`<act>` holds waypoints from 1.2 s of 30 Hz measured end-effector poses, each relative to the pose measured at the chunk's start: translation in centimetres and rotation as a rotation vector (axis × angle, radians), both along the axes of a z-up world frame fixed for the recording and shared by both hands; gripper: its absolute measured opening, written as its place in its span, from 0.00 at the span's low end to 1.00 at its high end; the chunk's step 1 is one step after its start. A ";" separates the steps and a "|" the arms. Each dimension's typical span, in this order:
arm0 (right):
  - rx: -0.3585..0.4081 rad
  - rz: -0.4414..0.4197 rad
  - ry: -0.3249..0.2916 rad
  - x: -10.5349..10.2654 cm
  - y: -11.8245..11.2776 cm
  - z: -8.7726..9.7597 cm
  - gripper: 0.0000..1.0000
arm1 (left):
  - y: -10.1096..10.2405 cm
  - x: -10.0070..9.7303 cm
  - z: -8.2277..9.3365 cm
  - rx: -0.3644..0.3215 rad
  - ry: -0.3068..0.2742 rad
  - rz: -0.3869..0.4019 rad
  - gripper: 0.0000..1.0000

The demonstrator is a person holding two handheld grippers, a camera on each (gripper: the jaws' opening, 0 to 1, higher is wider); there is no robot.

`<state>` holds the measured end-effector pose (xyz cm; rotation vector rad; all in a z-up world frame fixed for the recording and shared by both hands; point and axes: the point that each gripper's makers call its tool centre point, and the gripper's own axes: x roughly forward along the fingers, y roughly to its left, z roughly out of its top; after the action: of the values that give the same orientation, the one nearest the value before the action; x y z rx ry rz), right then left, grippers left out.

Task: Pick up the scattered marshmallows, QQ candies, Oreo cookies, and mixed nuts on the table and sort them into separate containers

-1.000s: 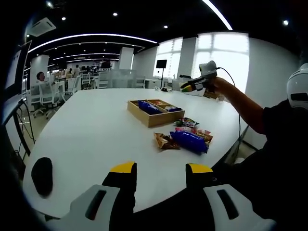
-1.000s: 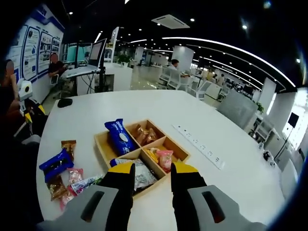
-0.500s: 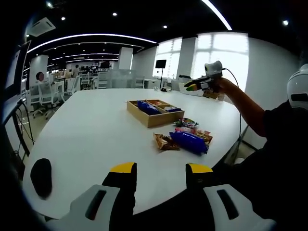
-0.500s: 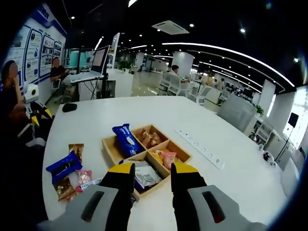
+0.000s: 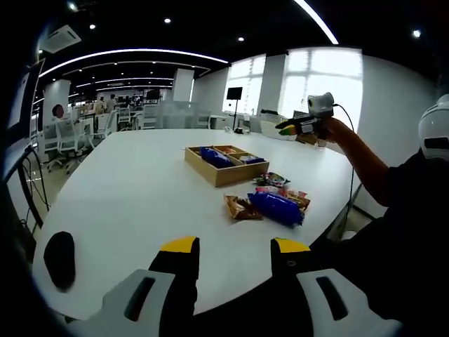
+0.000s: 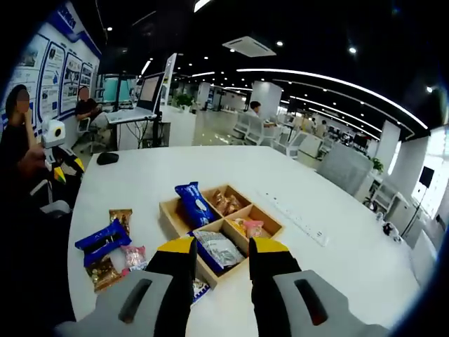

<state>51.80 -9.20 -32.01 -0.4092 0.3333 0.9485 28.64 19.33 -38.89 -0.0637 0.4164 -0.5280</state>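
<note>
Sitting on a big white table (image 6: 231, 161) is a wooden box (image 6: 223, 226) with four parts. One part holds a blue Oreo pack (image 6: 194, 204). The others hold brown nut packs (image 6: 225, 203), a pink candy pack (image 6: 253, 229) and a clear bag (image 6: 217, 248).

More snacks lie loose on the table beside the box, near the person. I see a second blue pack (image 6: 104, 239), a brown pack (image 6: 120, 217), a pink pack (image 6: 135, 256) and a few more small ones.

The right gripper (image 6: 222, 247) is up in the air over the near side of the box. Its jaws are apart and hold nothing. The left gripper (image 5: 231, 247) hangs by the table edge, well away from the snacks. Its jaws are apart too, and empty.

I think these packs are light and crinkly. The wrappers look shiny, so they could slip. The cookies inside can break, so a soft pinch is best. A good spot to grab looks like the middle of a pack, across its short side.
</note>
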 end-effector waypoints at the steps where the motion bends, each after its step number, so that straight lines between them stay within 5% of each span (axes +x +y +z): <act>1: 0.007 0.001 0.000 -0.3 -0.1 0.0 0.26 | 0.0 0.0 0.0 -0.001 0.001 0.001 0.46; 36: 0.109 -0.008 -0.029 -8.0 -1.2 -0.7 0.26 | -0.5 0.7 -0.3 0.000 0.006 -0.007 0.46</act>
<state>43.84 -10.41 -32.68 -0.3208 0.2554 0.9476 29.35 18.87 -39.17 -0.0635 0.4225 -0.5344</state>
